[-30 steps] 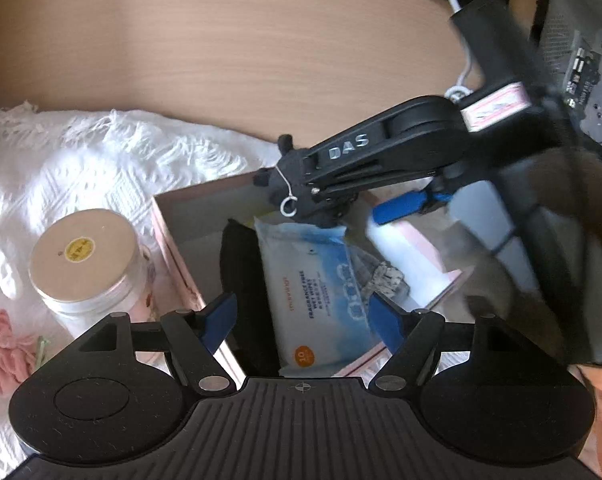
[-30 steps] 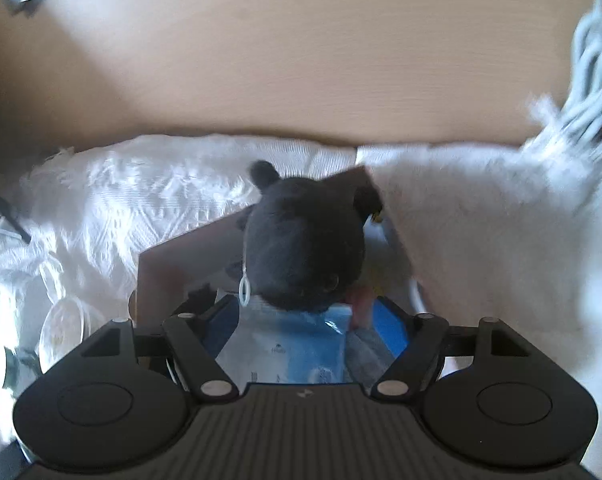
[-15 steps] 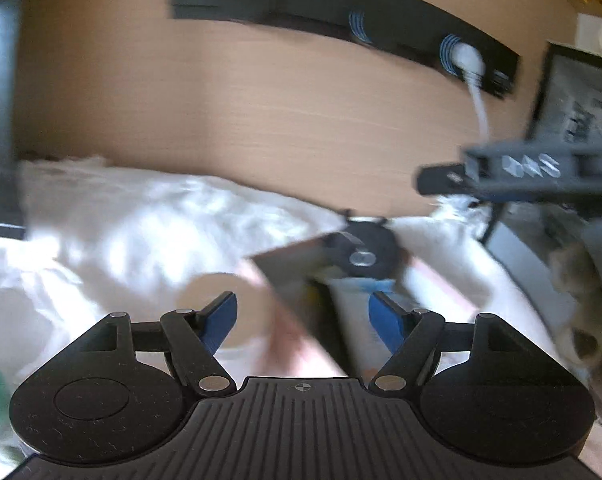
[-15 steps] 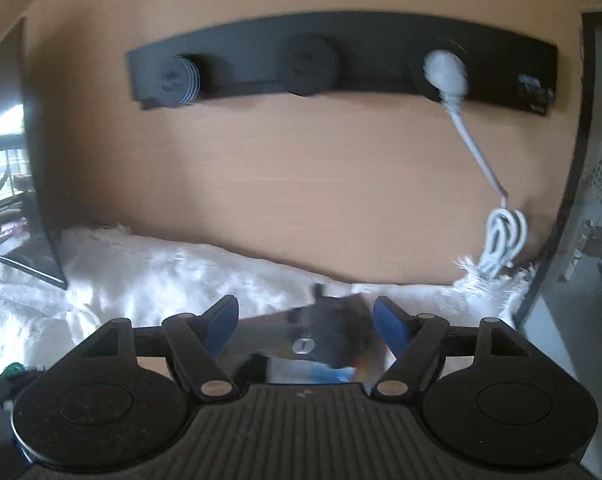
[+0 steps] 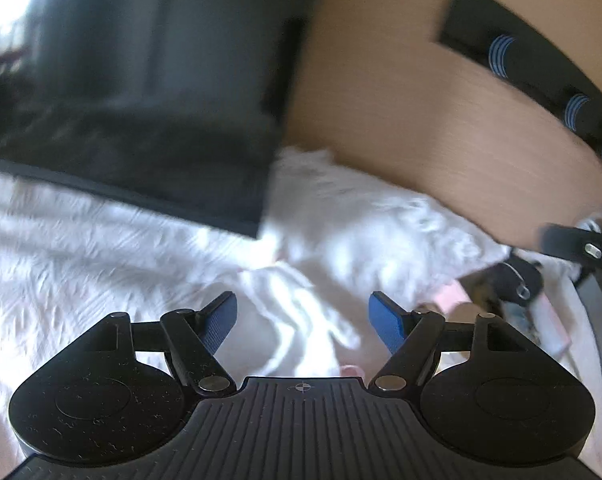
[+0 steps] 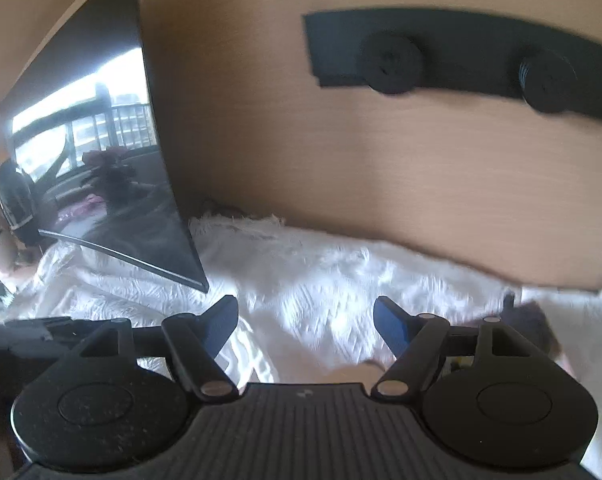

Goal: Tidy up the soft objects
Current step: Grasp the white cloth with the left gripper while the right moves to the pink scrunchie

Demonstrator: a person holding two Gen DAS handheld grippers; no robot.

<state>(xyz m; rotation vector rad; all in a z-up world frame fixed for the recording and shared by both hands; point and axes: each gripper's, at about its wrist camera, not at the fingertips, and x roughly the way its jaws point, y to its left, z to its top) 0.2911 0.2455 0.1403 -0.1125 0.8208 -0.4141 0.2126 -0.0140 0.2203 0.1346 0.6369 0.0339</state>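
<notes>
Both views are blurred. My left gripper (image 5: 303,318) is open and empty above the white cloth (image 5: 101,280). At the right edge of the left wrist view the dark plush toy (image 5: 519,276) lies in the pink box (image 5: 549,328), with the other gripper's black arm (image 5: 577,246) over it. My right gripper (image 6: 306,322) is open and empty above the white cloth (image 6: 341,280). A dark corner of the box (image 6: 537,320) shows behind its right finger.
A dark monitor stands on the cloth at the left in both views (image 5: 141,100) (image 6: 113,184). A wooden wall (image 6: 341,152) carries a black socket strip (image 6: 461,60) behind the cloth.
Both grippers have drawn back from the box and swung left. The right gripper let go of the dark plush toy, which now lies in the box. The monitor has come into view.
</notes>
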